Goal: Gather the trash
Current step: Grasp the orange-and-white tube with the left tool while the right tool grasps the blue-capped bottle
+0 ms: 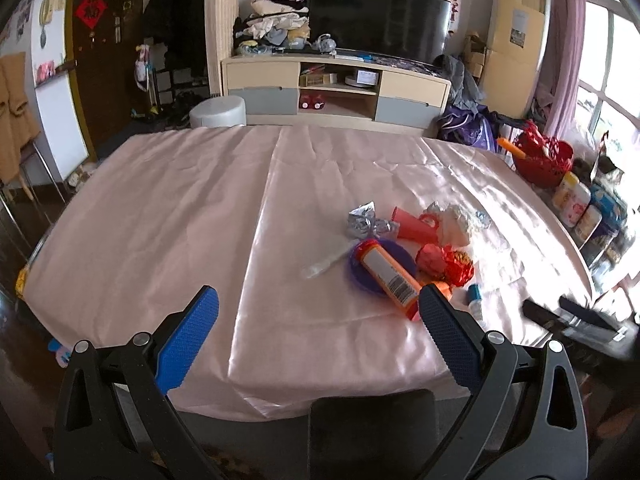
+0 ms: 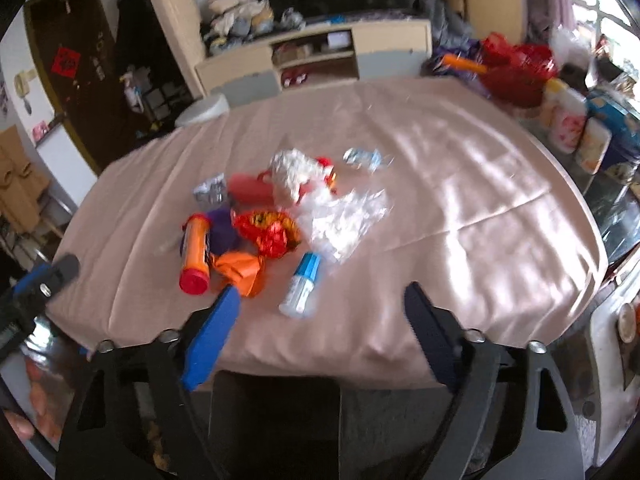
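A glossy pale-pink cloth, creased along fold lines, covers the tabletop (image 1: 160, 216). The trash lies in a loose heap right of centre in the left wrist view and left of centre in the right wrist view. It includes an orange cylindrical tube (image 1: 390, 274) with a red cap and a barcode label, resting across a flat purple disc (image 1: 362, 266); a crumpled silver foil wrapper (image 1: 366, 222); a red cone-shaped piece (image 1: 414, 226); a wad of white crumpled paper (image 1: 456, 222); shiny red-and-gold foil (image 2: 270, 230); a crinkled orange wrapper (image 2: 242, 270); clear crumpled plastic film (image 2: 344, 216); and a small clear bottle with a blue cap (image 2: 302, 286) lying on its side.

The left tongs (image 1: 318, 308) sit at the bottom of their view, blue textured pads spread wide, holding nothing; the right-hand pad overlaps the tube's near end, though contact cannot be told. The right tongs (image 2: 322, 300) are also spread and empty, angled down toward the cloth, the small bottle lying just beyond the gap between the pads. That view is blurred.
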Tool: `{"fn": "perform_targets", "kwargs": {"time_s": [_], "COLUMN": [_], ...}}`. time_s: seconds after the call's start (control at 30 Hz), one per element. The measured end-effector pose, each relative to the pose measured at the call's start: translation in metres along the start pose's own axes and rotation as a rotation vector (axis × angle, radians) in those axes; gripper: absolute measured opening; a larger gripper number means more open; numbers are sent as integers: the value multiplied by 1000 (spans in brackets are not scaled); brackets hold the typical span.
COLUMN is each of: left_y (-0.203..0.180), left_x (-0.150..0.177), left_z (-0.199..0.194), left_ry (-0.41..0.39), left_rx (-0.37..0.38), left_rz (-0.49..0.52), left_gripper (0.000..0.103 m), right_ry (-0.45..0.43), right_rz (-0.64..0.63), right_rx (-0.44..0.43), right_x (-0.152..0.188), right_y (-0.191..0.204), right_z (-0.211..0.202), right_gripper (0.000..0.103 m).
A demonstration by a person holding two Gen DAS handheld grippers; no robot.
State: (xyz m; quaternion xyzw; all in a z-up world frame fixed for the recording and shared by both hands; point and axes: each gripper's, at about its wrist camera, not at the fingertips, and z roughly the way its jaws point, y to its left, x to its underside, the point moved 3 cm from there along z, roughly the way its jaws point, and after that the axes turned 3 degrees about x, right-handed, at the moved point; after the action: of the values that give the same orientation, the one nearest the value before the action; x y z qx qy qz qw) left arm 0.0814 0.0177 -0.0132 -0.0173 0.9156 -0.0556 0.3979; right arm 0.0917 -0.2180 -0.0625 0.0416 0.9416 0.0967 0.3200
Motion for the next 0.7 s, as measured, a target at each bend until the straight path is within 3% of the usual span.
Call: {"fn": "perform_targets", "kwargs": {"time_s": [0.13,0.23,0.4,0.7], "left_y": [-1,-10,-27,-50], "left_x": [-12,-15,-9,-3], "left_z": [8,20,49,80], "left_ry": [41,74,163,229], "left_rx": [35,51,99,133], "left_rz": [-17,-7,10,47], "left_gripper": [84,72,44,37], "right_ry": [72,82,122,150], "right_rz": [18,15,6,-17], "right_rx": [-59,-77,-94,8], "right_x": [2,0,3,8], "right_y": [3,8,20,15], "right_z": [17,22,34,52], "right_gripper": [43,35,29,29]}}
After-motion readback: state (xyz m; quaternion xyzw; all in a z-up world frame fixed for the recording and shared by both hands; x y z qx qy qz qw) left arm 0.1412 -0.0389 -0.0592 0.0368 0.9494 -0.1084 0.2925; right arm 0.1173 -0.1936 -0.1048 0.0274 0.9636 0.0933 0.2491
